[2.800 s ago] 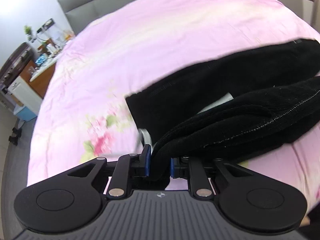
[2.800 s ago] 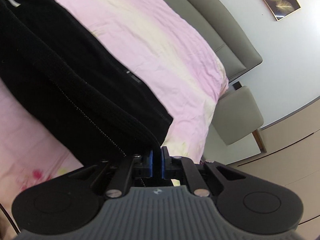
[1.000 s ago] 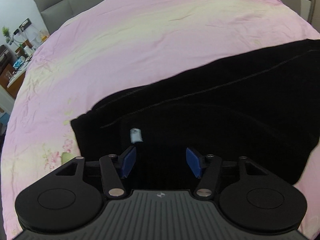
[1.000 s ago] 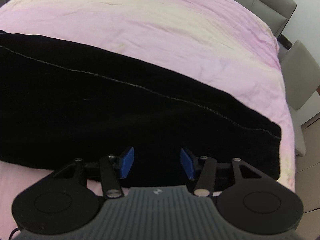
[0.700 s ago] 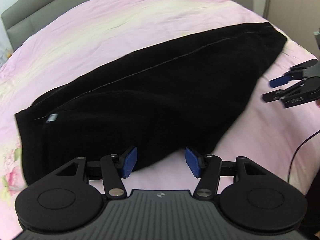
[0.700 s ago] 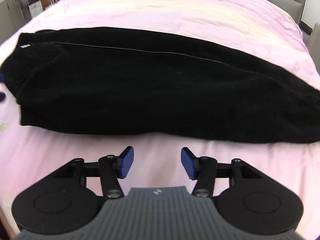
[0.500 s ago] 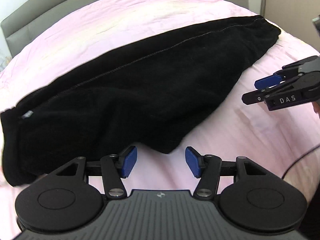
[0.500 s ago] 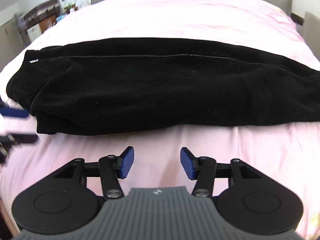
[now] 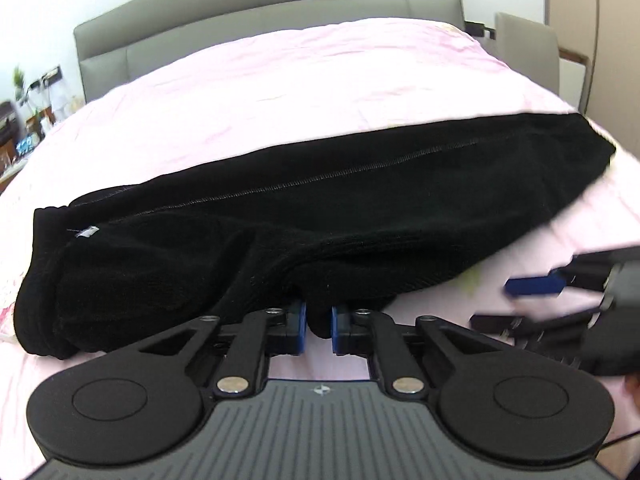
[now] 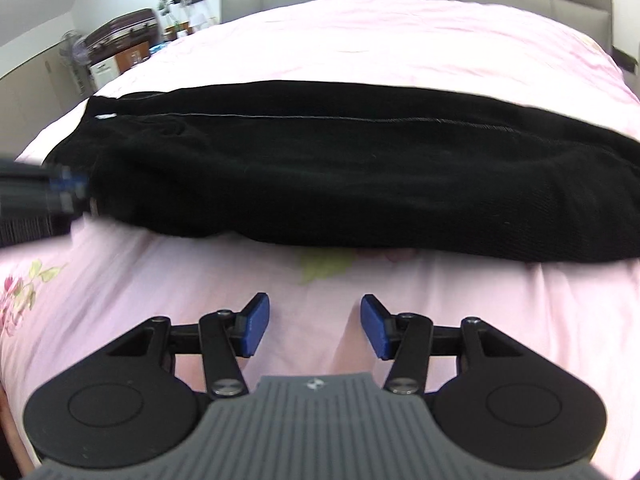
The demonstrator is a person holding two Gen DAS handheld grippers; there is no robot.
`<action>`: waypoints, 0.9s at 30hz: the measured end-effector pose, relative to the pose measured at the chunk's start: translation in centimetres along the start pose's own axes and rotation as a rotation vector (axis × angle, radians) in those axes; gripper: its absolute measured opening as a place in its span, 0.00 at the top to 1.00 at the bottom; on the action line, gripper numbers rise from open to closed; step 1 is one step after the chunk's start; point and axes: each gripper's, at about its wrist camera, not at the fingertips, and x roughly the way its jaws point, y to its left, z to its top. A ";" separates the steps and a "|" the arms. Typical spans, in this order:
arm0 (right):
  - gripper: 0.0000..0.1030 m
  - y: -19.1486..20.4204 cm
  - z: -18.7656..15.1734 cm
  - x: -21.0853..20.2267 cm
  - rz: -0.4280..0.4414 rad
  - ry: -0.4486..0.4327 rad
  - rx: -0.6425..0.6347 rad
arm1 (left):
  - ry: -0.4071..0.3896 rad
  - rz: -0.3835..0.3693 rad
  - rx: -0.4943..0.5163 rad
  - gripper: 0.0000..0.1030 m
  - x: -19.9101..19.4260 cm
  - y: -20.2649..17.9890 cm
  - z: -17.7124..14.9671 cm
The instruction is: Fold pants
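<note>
The black pants [image 9: 320,216] lie folded lengthwise across the pink bed [image 9: 304,80]. The left hand-held gripper [image 9: 319,323] has just closed its jaws and pinches the near edge of the pants toward the waist end. To the right, the right hand-held gripper [image 10: 314,328] hovers over bare sheet just short of the pants, its jaws partly apart with nothing between them.

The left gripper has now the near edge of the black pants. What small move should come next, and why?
Probably bring the right gripper forward to the pants and close it on their near edge. The left gripper, whose jaws have just closed, already pinches that edge, while the right one is open over bare sheet.
</note>
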 end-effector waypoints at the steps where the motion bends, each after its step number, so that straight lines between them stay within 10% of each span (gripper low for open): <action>1: 0.53 0.2 0.2 0.0 0.005 -0.005 -0.020 | 0.022 -0.013 -0.019 0.90 -0.3 0.5 0.8; 16: 0.43 5.8 2.5 0.7 -0.022 -0.077 -0.562 | 0.392 -0.131 0.016 0.91 -0.1 2.9 1.1; 27: 0.56 6.3 1.8 4.7 0.089 0.023 -0.563 | 0.496 -0.297 -0.144 1.00 4.9 4.4 -4.4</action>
